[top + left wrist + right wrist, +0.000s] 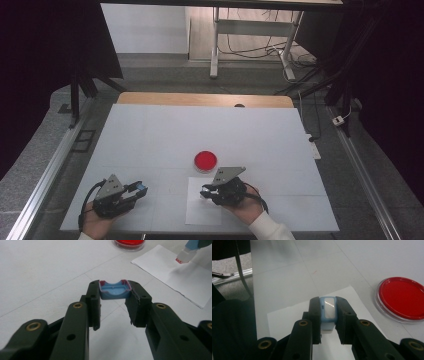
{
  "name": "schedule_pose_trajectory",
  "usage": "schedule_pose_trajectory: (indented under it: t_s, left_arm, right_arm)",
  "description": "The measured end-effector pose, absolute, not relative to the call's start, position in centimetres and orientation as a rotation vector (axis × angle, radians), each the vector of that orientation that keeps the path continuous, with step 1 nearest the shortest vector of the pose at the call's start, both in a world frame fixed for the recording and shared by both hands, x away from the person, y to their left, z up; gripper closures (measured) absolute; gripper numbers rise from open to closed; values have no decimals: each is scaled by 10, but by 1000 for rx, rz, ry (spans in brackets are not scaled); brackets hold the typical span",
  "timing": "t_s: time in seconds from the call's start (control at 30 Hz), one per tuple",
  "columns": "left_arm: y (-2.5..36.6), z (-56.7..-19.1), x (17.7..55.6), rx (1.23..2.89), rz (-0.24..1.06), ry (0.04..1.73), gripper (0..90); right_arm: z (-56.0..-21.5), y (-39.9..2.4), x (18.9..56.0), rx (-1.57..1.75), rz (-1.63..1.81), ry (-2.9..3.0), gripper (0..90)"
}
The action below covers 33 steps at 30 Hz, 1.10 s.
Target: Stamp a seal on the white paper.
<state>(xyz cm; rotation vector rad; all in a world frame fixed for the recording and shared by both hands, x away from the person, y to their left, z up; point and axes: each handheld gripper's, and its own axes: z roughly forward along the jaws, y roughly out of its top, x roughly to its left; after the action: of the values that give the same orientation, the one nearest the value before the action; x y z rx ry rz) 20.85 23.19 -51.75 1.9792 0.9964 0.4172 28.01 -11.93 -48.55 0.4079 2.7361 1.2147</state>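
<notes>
My left gripper point(139, 189) rests low over the table's near left, shut on a small blue cap point(114, 291) with a red inner rim; the left gripper point(114, 296) holds it at the jaw tips, hollow side up. My right gripper point(205, 192) is shut on a blue and white applicator point(328, 311) above a white paper sheet point(200, 212). In the left gripper view the applicator's pale, red-marked tip point(183, 258) points down at the paper sheet point(172, 275), touching or almost touching it. A red petri dish point(205, 160) sits just beyond the sheet.
The white table top point(200, 130) stretches far behind the dish. Metal rails point(50, 170) run along both sides. The red dish point(401, 298) lies to the right of my right gripper point(328, 305), close to the paper's corner.
</notes>
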Motion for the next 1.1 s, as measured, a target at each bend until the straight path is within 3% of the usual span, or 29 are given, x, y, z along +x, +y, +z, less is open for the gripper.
schedule_pose_trajectory:
  t_s: [1.1]
  left_arm:
    - [231,-520,209,1993,419,1002,649]
  right_arm:
    - [-501,-113,287,377,1108,2748,750]
